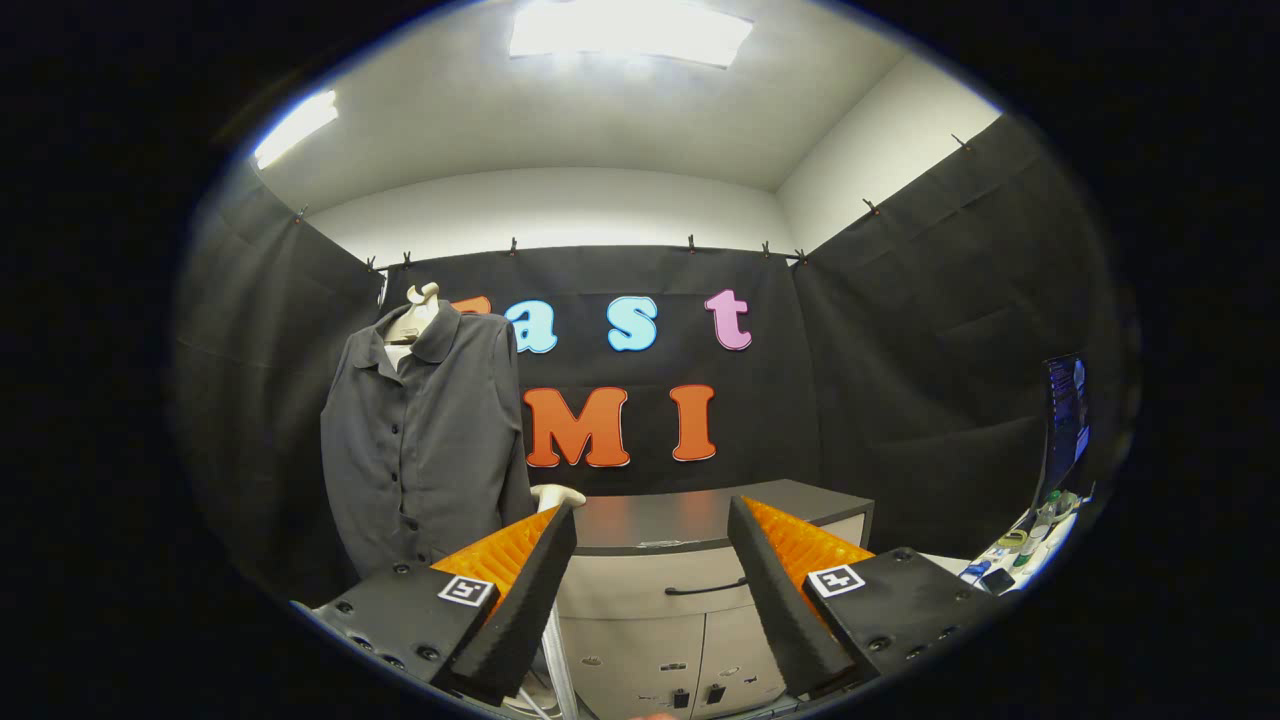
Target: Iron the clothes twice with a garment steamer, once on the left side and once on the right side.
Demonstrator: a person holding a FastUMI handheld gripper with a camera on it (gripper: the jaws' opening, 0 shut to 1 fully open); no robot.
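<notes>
While a dark shirt hangs on a pale mannequin at the far left, a desk with drawers stands beyond the fingers, and a white steamer head peeps out just beside the shirt. The gripper is wide open, holding nothing.

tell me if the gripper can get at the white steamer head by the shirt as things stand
Probably yes. The gripper is open and holds nothing, and the white steamer head sits just beyond its left fingertip, beside the grey shirt, above the cabinet. Nothing visibly blocks the way.
</notes>
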